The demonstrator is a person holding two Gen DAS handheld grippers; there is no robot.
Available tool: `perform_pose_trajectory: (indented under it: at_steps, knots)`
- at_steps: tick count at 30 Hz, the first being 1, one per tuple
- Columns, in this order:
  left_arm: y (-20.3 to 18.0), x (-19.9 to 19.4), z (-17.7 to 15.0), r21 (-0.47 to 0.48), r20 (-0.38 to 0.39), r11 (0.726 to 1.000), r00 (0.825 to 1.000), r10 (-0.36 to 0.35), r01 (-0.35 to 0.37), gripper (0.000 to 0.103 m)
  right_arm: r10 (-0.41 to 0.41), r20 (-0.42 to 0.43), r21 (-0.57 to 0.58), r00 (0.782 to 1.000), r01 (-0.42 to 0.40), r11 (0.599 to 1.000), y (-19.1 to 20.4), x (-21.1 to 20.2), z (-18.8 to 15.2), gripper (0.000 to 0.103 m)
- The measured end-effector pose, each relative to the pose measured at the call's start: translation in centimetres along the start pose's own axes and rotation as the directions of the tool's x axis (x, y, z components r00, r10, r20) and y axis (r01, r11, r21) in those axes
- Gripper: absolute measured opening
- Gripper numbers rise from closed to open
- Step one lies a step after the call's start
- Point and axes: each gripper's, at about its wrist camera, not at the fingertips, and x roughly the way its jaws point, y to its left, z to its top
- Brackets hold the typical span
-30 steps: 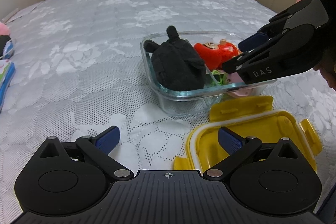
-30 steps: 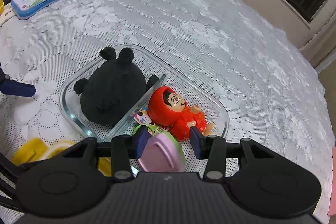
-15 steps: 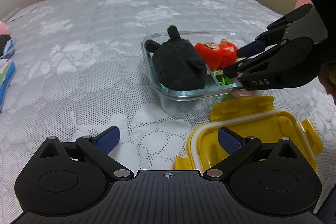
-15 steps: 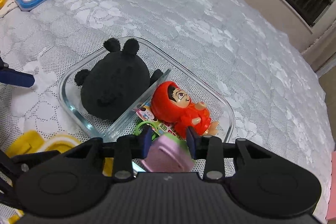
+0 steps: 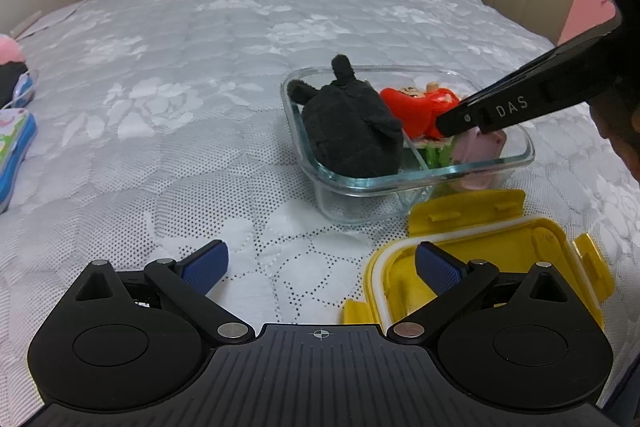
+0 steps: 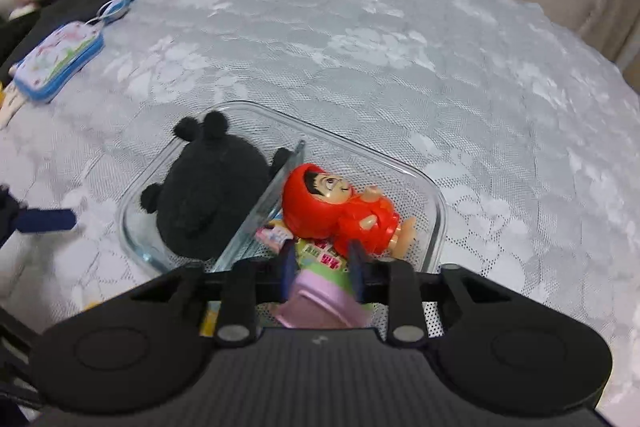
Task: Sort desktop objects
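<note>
Left gripper [image 5: 320, 267] hovers near the yellow lid [image 5: 500, 267], fingers spread, empty; to its right, the right gripper [image 6: 322, 263] fingers are closing around a pale pink object [image 6: 320, 303] at the glass container's [image 6: 436, 195] near right compartment, its long axis running toward the camera.

Glass container [image 5: 408, 183] is sitting on the tablecloth [image 5: 200, 67], a divider splitting it: plush toy [image 5: 352, 131] lying in the left compartment, doll [image 6: 344, 207] lying in the right, atop some cards. Lid [image 5: 492, 267] is lying just in front of the container. Tin case [image 6: 60, 61] is resting far left.
</note>
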Motion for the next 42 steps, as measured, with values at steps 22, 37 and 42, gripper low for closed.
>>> perform_pose_trajectory:
  at_steps: [22, 37, 42]
  knots:
    - [0.7, 0.1, 0.1, -0.021, -0.001, 1.000, 1.000, 0.005, -0.005, 0.102, -0.117, -0.013, -0.192, 0.993, 0.112, 0.975, 2.7, 1.2, -1.1, 0.046]
    - [0.5, 0.2, 0.0, -0.018, -0.006, 1.000, 1.000, 0.005, -0.005, 0.102, 0.011, 0.046, -0.035, 0.999, -0.009, 0.999, 1.2, -0.9, 0.0, 0.017]
    - [0.5, 0.3, 0.0, -0.017, -0.008, 1.000, 1.000, 0.006, -0.006, 0.102, -0.066, 0.059, -0.030, 0.996, 0.068, 0.997, 0.7, -0.8, 0.2, 0.006]
